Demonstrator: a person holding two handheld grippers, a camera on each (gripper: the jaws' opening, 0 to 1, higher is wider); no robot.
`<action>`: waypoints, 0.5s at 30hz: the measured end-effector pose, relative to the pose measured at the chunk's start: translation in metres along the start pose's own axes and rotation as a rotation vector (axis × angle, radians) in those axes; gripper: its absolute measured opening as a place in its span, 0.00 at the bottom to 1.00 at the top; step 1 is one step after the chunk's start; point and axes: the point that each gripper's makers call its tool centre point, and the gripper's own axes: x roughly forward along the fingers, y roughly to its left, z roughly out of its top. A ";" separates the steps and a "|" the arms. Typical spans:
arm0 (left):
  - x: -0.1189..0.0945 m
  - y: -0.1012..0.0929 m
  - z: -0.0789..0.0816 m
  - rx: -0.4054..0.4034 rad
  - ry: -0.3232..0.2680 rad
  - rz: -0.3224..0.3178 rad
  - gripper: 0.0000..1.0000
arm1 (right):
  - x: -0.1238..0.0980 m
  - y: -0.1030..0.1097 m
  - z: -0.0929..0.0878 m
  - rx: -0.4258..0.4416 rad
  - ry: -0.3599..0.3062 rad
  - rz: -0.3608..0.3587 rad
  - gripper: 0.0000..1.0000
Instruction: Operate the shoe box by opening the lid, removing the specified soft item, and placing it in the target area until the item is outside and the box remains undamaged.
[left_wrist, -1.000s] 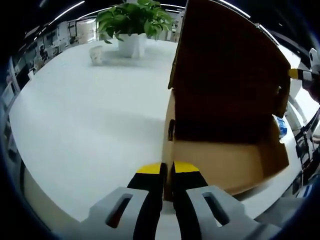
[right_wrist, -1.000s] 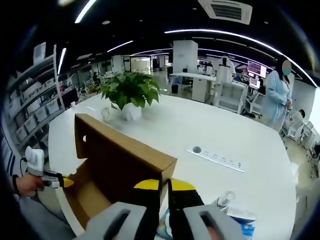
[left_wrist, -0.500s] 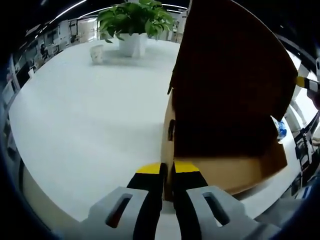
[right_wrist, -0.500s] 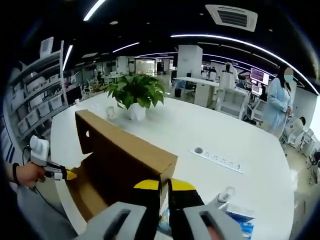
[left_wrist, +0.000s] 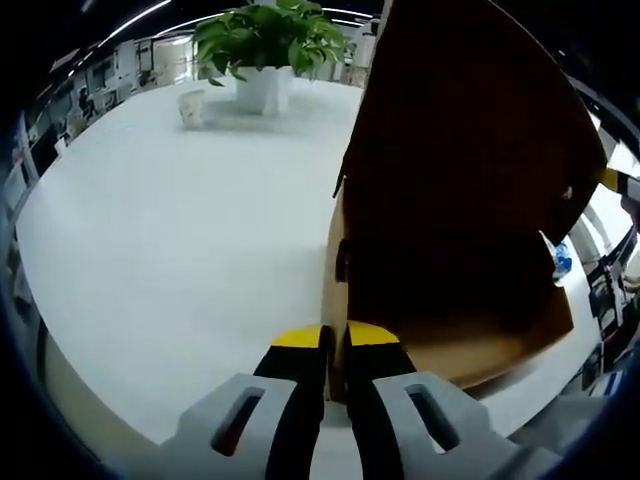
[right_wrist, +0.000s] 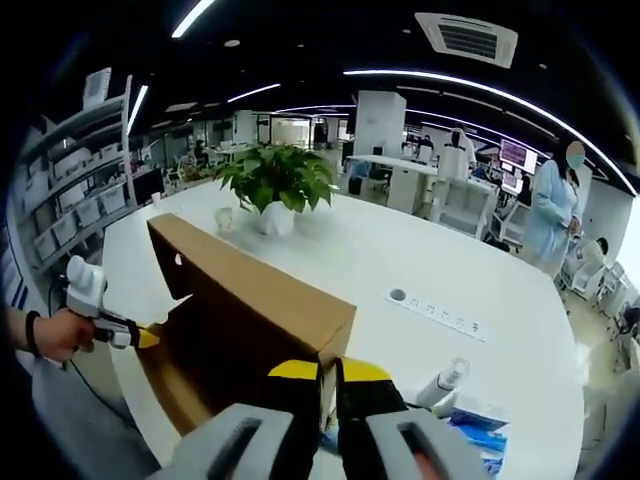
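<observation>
1. In the left gripper view, the left gripper (left_wrist: 334, 340) is sitting at the near end of the shoe box (left_wrist: 440, 345), its two jaws pressed on either side of the box's end wall, so it is pinching that wall and steadying the box; the lid (left_wrist: 460, 170) is standing up from the box, its dark underside facing the camera and hiding most of the inside; the box is resting on the white table (left_wrist: 170, 230) towards its right edge, well apart from the potted plant (left_wrist: 265, 40) and small cup (left_wrist: 192, 107) at the far edge; whether the soft item is inside I cannot tell.

2. In the right gripper view, the right gripper (right_wrist: 328, 372) is clamping the free edge of the lid (right_wrist: 250, 310), jaws closed on the cardboard; the left gripper (right_wrist: 135, 335) is coming in from the left at the box's far end, held by a hand (right_wrist: 55, 335); a power strip (right_wrist: 440, 312) is lying further along the table (right_wrist: 500, 330), and a bottle (right_wrist: 440, 382) with a blue packet (right_wrist: 485, 420) beside it is sitting near the gripper.

3. Judging from this, the opening step is in hand and the removal is not yet begun; the next move is likely calling for the lid to be swung fully back gently, without creasing the hinge, then one claw freed to reach inside.
</observation>
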 end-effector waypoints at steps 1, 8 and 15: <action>0.000 0.000 0.000 0.000 0.000 -0.001 0.05 | 0.000 0.000 0.000 -0.001 0.000 -0.001 0.00; 0.000 0.000 0.000 0.004 0.000 -0.007 0.05 | -0.007 0.003 -0.009 -0.005 -0.002 -0.028 0.00; 0.000 0.000 0.000 0.008 -0.001 -0.015 0.05 | -0.009 0.007 -0.018 -0.004 0.000 -0.035 0.00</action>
